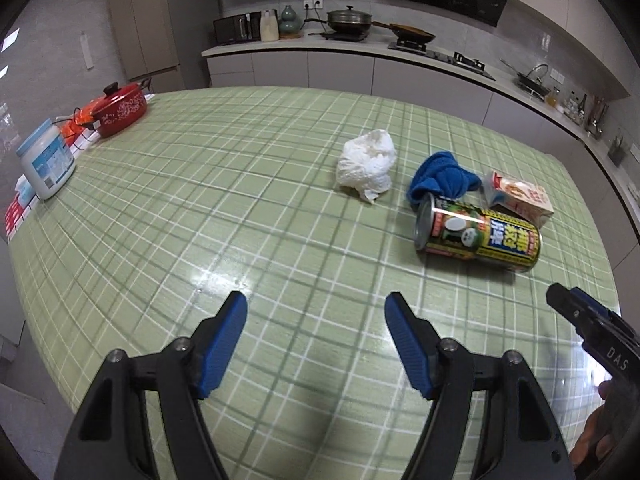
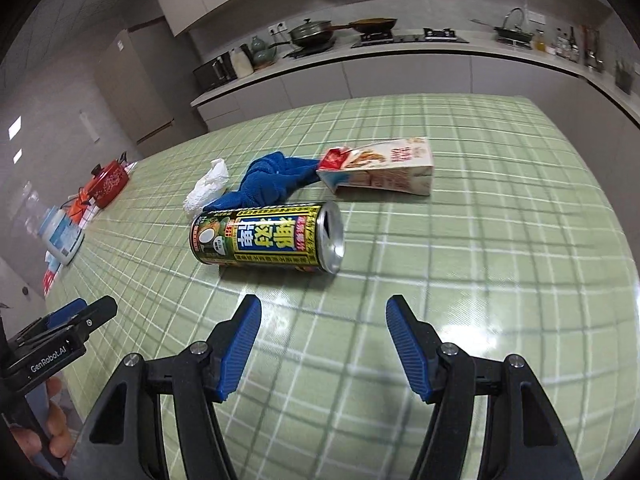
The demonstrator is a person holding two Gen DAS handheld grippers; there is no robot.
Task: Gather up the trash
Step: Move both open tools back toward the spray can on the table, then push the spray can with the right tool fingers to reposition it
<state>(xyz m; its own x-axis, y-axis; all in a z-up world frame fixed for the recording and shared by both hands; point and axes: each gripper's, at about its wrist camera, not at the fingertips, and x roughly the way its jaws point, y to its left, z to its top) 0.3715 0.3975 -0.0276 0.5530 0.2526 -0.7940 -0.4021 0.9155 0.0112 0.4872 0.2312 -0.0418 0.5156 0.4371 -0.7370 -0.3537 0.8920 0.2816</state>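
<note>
A green and yellow drink can (image 1: 478,238) (image 2: 268,238) lies on its side on the green checked table (image 1: 240,208) (image 2: 500,240). Behind it are a crumpled white tissue (image 1: 366,165) (image 2: 206,192), a blue cloth (image 1: 442,178) (image 2: 272,184) and an opened milk carton (image 1: 520,196) (image 2: 380,168) on its side. My left gripper (image 1: 316,304) is open and empty, over bare table in front of the tissue. My right gripper (image 2: 324,308) is open and empty, just short of the can. The right gripper also shows at the right edge of the left wrist view (image 1: 564,294).
A red pot (image 1: 120,108) (image 2: 108,184), a white jar (image 1: 46,162) (image 2: 64,236) and small boxes stand along the table's left edge. The kitchen counter (image 1: 360,46) with pans and a stove runs behind the table.
</note>
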